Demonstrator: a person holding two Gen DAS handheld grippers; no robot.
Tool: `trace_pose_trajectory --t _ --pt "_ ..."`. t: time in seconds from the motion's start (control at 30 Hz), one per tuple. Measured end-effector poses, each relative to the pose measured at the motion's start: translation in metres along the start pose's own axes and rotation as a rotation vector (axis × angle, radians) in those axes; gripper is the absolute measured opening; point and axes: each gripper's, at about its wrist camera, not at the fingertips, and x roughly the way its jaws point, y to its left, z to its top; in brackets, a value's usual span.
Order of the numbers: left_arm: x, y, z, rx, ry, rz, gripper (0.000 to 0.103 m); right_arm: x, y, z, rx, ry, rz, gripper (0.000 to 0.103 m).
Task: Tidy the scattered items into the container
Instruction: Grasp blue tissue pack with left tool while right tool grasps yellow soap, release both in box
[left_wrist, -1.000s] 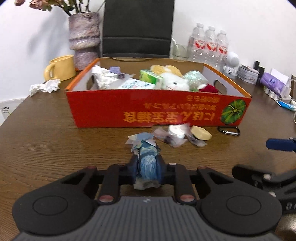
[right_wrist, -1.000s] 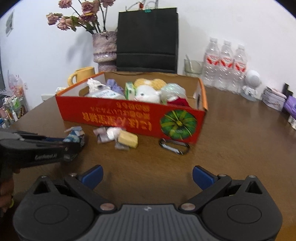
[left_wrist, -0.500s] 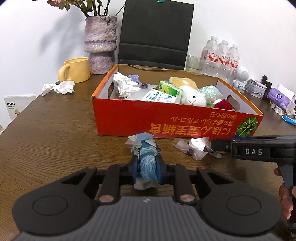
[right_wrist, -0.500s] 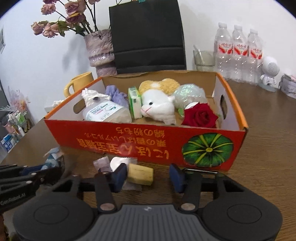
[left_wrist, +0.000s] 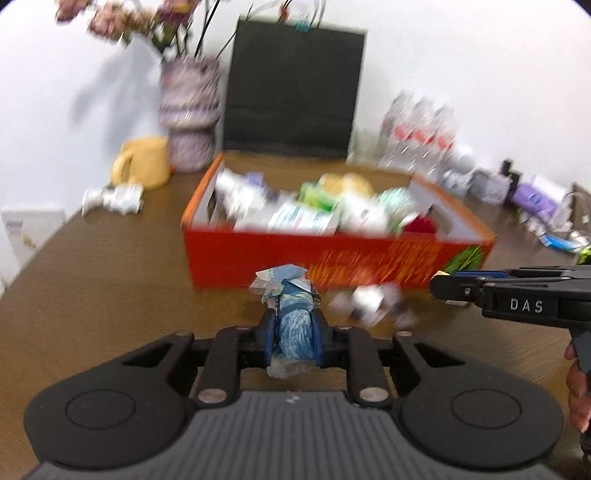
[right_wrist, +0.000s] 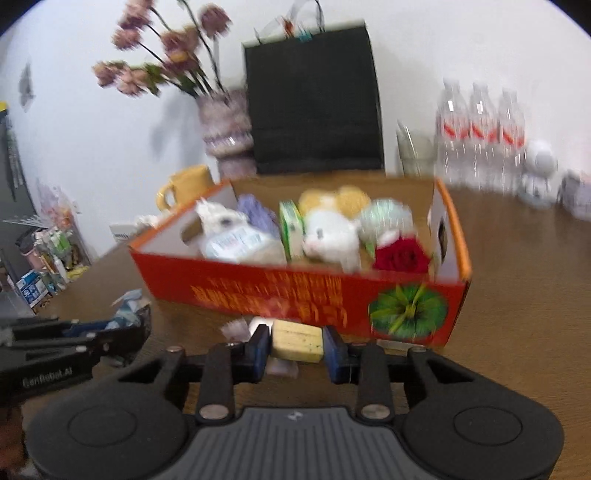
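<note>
Between right tool (right_wrist: 296, 350) fingers: yellow block (right_wrist: 297, 340)

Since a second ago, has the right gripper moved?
Yes. The right gripper advanced toward the red box, closing on the yellow block in front of it.

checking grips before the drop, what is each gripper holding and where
Left gripper pinches the blue packet across its middle; right gripper clamps the yellow block by its ends.
</note>
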Motion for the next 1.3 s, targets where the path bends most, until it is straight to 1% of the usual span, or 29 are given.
trace_pose_trajectory --t 0.1,0.17,0.23,0.27,0.37,0.4,0.47,0.53,0.7,0.77,0.8,0.87,0.9,0.97,1.03,1.07,1.1,1.13,1.17,1.2,1.23,1.3 --pt "-0.013 -0.006 0.031 0.054 -0.078 -0.015 0.021 -0.019 0.001 0.026 -0.053 -0.064 -0.008 0.030" --pt "-0.011 -0.010 0.059 0.073 -0.081 -0.047 0.021 -0.021 -0.003 0.051 -0.063 -0.079 -0.020 0.030" --pt "0.002 -0.019 0.087 0.093 -0.043 -0.101 0.021 -0.013 -0.010 0.075 -0.057 -0.046 -0.013 0.030" --pt "0.014 -0.027 0.101 0.115 -0.011 -0.114 0.021 -0.004 -0.014 0.087 -0.057 -0.013 -0.015 0.030" --pt "0.053 -0.046 0.124 0.163 0.090 -0.114 0.021 0.025 -0.024 0.107 -0.063 0.091 -0.049 0.030" --pt "0.070 -0.051 0.127 0.173 0.128 -0.103 0.021 0.035 -0.027 0.110 -0.070 0.121 -0.072 0.030" --pt "0.099 -0.055 0.130 0.156 0.209 -0.096 0.021 0.055 -0.034 0.110 -0.087 0.175 -0.121 0.030" --pt "0.123 -0.057 0.126 0.139 0.262 -0.085 0.021 0.072 -0.041 0.105 -0.077 0.219 -0.144 0.030" --pt "0.155 -0.063 0.120 0.133 0.319 -0.069 0.022 0.091 -0.046 0.091 -0.076 0.276 -0.139 0.030" --pt "0.162 -0.063 0.118 0.127 0.338 -0.072 0.023 0.095 -0.046 0.089 -0.073 0.286 -0.135 0.030" --pt "0.164 -0.063 0.118 0.129 0.344 -0.077 0.025 0.097 -0.046 0.088 -0.071 0.292 -0.132 0.030" --pt "0.165 -0.064 0.117 0.136 0.346 -0.075 0.025 0.101 -0.047 0.087 -0.073 0.305 -0.129 0.030" --pt "0.166 -0.064 0.116 0.138 0.348 -0.073 0.028 0.103 -0.046 0.086 -0.079 0.311 -0.131 0.030" --pt "0.165 -0.061 0.116 0.129 0.348 -0.070 0.033 0.105 -0.046 0.085 -0.083 0.315 -0.139 0.034" --pt "0.161 -0.056 0.118 0.117 0.337 -0.066 0.042 0.101 -0.048 0.086 -0.080 0.303 -0.156 0.048" --pt "0.158 -0.054 0.119 0.110 0.328 -0.059 0.052 0.098 -0.049 0.087 -0.080 0.292 -0.163 0.051" --pt "0.153 -0.051 0.121 0.099 0.314 -0.056 0.062 0.094 -0.051 0.088 -0.076 0.279 -0.164 0.056" --pt "0.147 -0.047 0.123 0.089 0.294 -0.066 0.066 0.089 -0.052 0.090 -0.067 0.265 -0.160 0.064" --pt "0.140 -0.044 0.125 0.082 0.275 -0.077 0.073 0.082 -0.053 0.091 -0.057 0.247 -0.150 0.069" --pt "0.131 -0.040 0.126 0.076 0.248 -0.082 0.081 0.073 -0.053 0.092 -0.052 0.223 -0.138 0.078" --pt "0.119 -0.037 0.126 0.074 0.213 -0.081 0.085 0.062 -0.052 0.092 -0.054 0.190 -0.131 0.084" --pt "0.094 -0.032 0.122 0.083 0.125 -0.074 0.099 0.040 -0.046 0.090 -0.068 0.122 -0.122 0.090"
